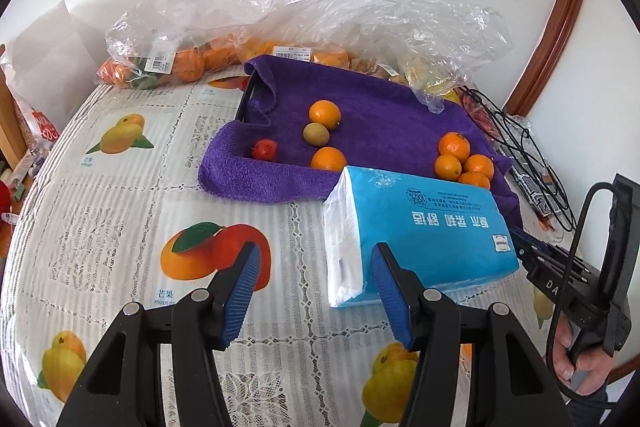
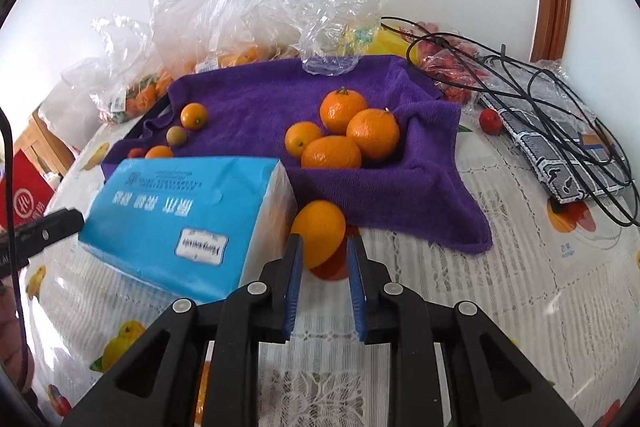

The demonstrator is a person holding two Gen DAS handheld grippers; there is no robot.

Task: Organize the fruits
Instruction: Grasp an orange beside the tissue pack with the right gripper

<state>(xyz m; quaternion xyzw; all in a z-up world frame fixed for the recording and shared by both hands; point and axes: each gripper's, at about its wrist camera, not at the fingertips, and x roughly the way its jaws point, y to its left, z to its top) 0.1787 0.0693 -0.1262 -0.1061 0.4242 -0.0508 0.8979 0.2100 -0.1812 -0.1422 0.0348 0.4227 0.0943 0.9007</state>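
My right gripper (image 2: 325, 241) is shut on an orange (image 2: 318, 223) just above the tablecloth, in front of the purple towel (image 2: 260, 95). Four more oranges (image 2: 344, 139) sit clustered on the towel's right side. On its left lie two oranges (image 1: 324, 113), a greenish-brown fruit (image 1: 316, 134) and a small red fruit (image 1: 264, 149). My left gripper (image 1: 316, 251) is open with nothing between its fingers, low over the table beside a blue tissue pack (image 1: 420, 227). The right gripper's fingers (image 1: 524, 243) are partly hidden behind that pack.
Clear plastic bags (image 1: 180, 59) holding oranges line the back by the wall. Black cables (image 2: 520, 79) lie over a patterned box (image 2: 560, 155) at the right, with a small red fruit (image 2: 490, 121) beside them. The fruit-print tablecloth (image 1: 120, 227) covers the table.
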